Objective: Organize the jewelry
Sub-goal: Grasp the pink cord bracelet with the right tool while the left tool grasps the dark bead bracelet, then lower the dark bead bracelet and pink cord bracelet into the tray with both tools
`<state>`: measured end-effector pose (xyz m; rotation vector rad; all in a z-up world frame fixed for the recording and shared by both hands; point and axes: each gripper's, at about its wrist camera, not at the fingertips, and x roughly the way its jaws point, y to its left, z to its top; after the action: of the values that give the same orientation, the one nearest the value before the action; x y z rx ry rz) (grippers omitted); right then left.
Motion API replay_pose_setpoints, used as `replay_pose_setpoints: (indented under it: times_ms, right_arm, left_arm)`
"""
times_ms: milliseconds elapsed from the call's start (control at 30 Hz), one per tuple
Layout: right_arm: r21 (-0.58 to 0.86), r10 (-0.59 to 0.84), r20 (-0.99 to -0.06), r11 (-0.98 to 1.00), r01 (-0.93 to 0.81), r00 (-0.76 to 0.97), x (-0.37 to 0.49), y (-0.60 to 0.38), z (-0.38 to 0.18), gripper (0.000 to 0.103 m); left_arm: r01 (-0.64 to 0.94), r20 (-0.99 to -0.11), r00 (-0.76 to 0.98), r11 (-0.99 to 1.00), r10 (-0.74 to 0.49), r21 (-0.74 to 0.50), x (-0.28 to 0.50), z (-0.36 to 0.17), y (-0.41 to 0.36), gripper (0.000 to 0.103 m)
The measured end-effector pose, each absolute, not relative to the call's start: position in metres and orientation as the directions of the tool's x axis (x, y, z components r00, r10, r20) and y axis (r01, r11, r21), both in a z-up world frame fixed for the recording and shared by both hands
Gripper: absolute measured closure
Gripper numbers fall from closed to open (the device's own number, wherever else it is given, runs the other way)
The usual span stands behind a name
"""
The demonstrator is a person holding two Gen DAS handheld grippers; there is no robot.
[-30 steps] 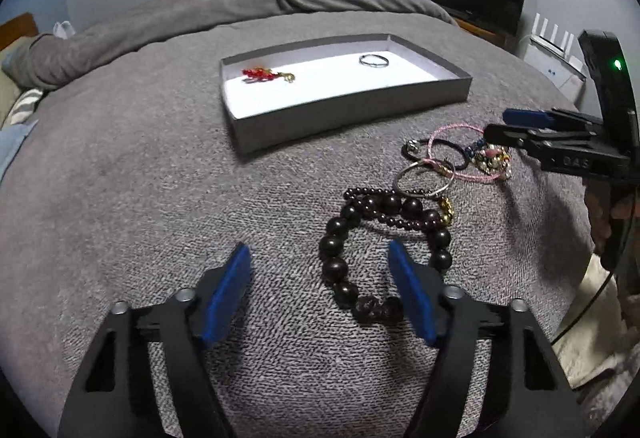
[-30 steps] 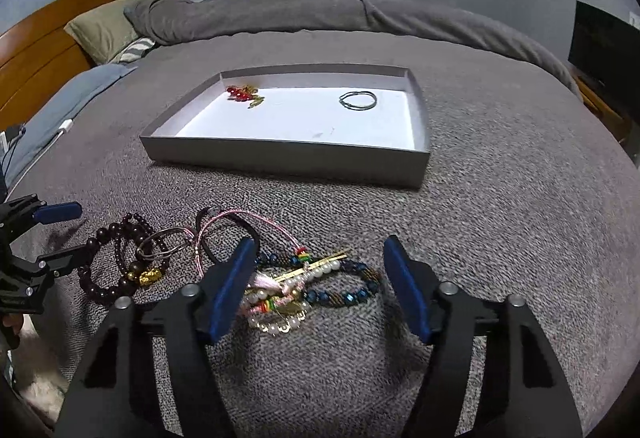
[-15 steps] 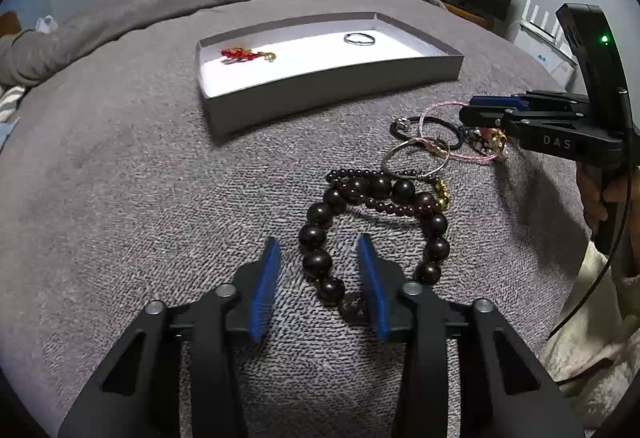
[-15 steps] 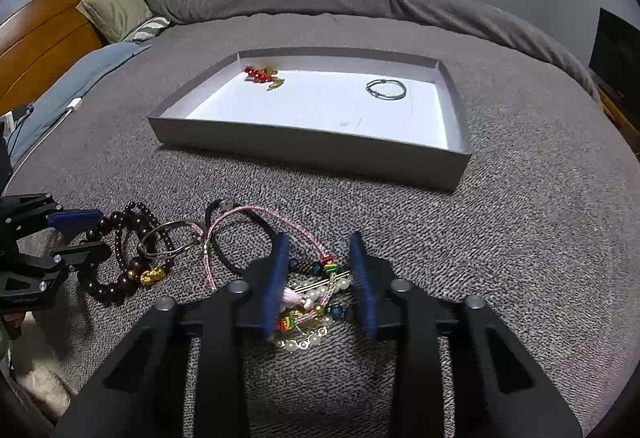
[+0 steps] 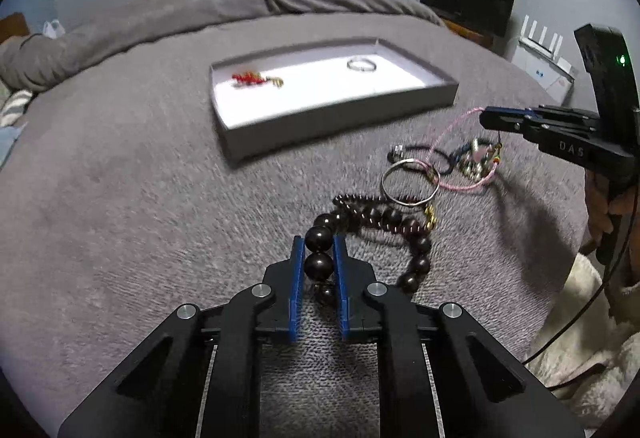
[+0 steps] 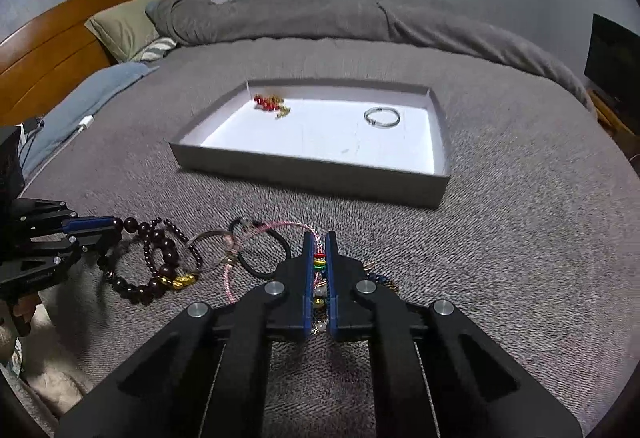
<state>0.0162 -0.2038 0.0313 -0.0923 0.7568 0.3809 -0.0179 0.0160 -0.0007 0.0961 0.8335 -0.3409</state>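
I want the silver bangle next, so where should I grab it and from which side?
Take the bangle on its free left arc, fingers coming from above across the thin rim. It lies flat, its near edge resting on the bead bracelet and its right side crossed by the pink cord.

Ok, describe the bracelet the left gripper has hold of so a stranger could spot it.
On the grey bed, in front of the shallow grey tray, lies a tangle of jewelry. The bracelet is at its near end, pinched in the left gripper. It alone has big, glossy, dark round beads.
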Motion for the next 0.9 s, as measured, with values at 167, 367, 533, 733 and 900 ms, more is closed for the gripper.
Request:
replay_pose_setpoints:
  times_ms: [167, 367, 533, 733, 900]
  right_arm:
    - [0.054, 0.309, -0.649, 0.930, -0.363, 0.695, 0.007, -0.208, 0.051, 0.098]
    - [0.055, 0.312, -0.602, 0.935, -0.351, 0.735, -0.001, -0.216, 0.076, 0.098]
    - [0.050, 0.313, -0.572, 0.936, -0.349, 0.758, -0.006, -0.218, 0.092, 0.098]
    - [0.034, 0.300, -0.560, 0.940, -0.340, 0.772, -0.003, -0.223, 0.102, 0.098]
    - [0.039, 0.270, -0.556, 0.953, -0.299, 0.786, 0.013, -0.231, 0.101, 0.098]
  left_arm:
    - [0.327, -0.695, 0.672, 0.944, -0.254, -0.029, -0.025, 0.028, 0.023, 0.088]
    - [0.309, -0.644, 0.723, 0.951, -0.251, -0.023, -0.033, 0.055, 0.033, 0.088]
    - [0.302, -0.620, 0.747, 0.953, -0.240, -0.005, -0.034, 0.069, 0.037, 0.088]
    - [0.333, -0.611, 0.738, 0.942, -0.287, -0.040, -0.025, 0.083, 0.035, 0.088]
    - [0.353, -0.611, 0.735, 0.935, -0.294, -0.027, -0.002, 0.094, 0.026, 0.088]
